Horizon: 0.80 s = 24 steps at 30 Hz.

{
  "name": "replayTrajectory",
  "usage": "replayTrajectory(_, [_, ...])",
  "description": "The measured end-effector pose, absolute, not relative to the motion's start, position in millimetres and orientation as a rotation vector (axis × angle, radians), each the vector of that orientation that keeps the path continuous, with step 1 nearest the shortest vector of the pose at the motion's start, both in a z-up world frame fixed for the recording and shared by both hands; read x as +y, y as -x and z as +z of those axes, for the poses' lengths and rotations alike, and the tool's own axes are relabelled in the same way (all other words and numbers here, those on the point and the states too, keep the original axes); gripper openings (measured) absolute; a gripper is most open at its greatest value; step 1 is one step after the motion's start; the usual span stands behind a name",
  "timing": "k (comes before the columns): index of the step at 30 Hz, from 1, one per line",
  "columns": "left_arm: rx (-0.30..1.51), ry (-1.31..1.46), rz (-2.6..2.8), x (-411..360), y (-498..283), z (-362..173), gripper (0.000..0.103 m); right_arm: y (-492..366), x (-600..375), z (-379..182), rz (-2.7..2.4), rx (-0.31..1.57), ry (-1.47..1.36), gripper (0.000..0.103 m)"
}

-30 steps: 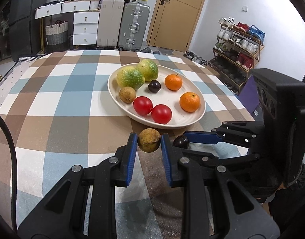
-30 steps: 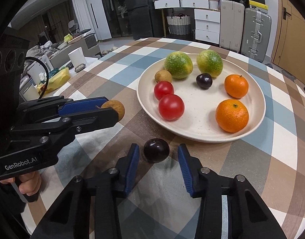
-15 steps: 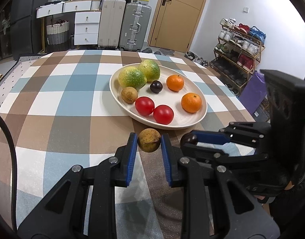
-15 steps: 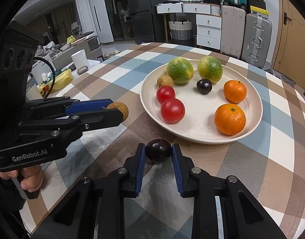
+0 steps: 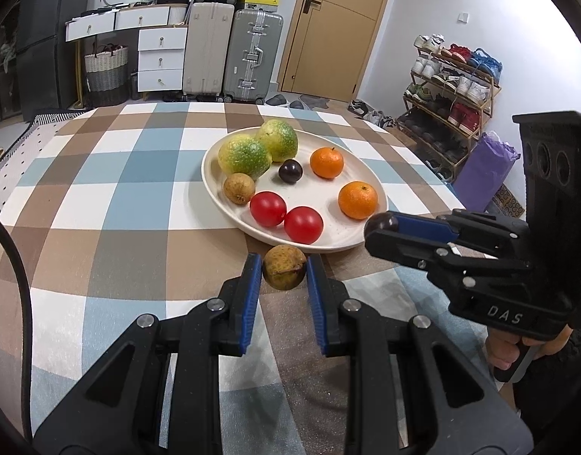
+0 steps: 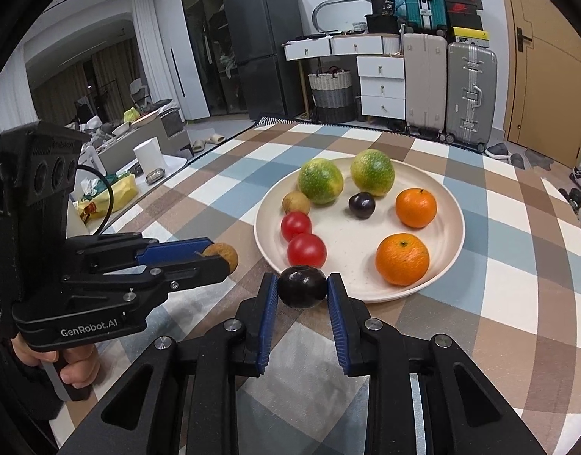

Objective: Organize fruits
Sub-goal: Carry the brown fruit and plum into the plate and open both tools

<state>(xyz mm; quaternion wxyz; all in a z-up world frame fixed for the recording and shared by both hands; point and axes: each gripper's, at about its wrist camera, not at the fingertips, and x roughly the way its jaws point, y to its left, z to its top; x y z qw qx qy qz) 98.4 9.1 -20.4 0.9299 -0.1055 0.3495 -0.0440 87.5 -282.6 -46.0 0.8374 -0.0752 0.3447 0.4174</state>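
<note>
Fruit was clamped in both tongs at this moment. The left gripper [image 5: 284,271] was closed on a brown longan [image 5: 284,272], its blue pads pressing the fruit from either side at the widest part, which kept the round skin from rolling out. The right gripper [image 6: 302,290] was closed on a dark plum [image 6: 301,288] in the same way, with the fruit seated at the very tips of the fingers so that it could be released without the fingers touching anything below.

Both tongs pointed forward and down toward the cream plate [image 5: 379,208], which lay just ahead of their tips on the checked tablecloth [image 5: 119,227]. From the left gripper, the plate sat ahead and slightly to the right; from the right gripper, its near rim lay directly behind the plum. The right gripper appeared to the right of the left one, level with the plate's near edge.

On the plate, matching fruits lay in pairs: two green citrus at the far side, two oranges to the right, two tomatoes nearest the tongs. One longan [image 5: 239,188] and one plum [image 5: 290,171] lay singly. The held fruits were probably meant to complete those two pairs.
</note>
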Motion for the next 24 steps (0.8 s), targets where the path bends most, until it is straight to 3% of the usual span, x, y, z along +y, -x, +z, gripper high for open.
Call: replayTrajectory(24, [0.673, 0.154, -0.12, 2, -156, 13, 0.022, -141, -292, -33, 0.78, 0.714, 0.106, 0.027])
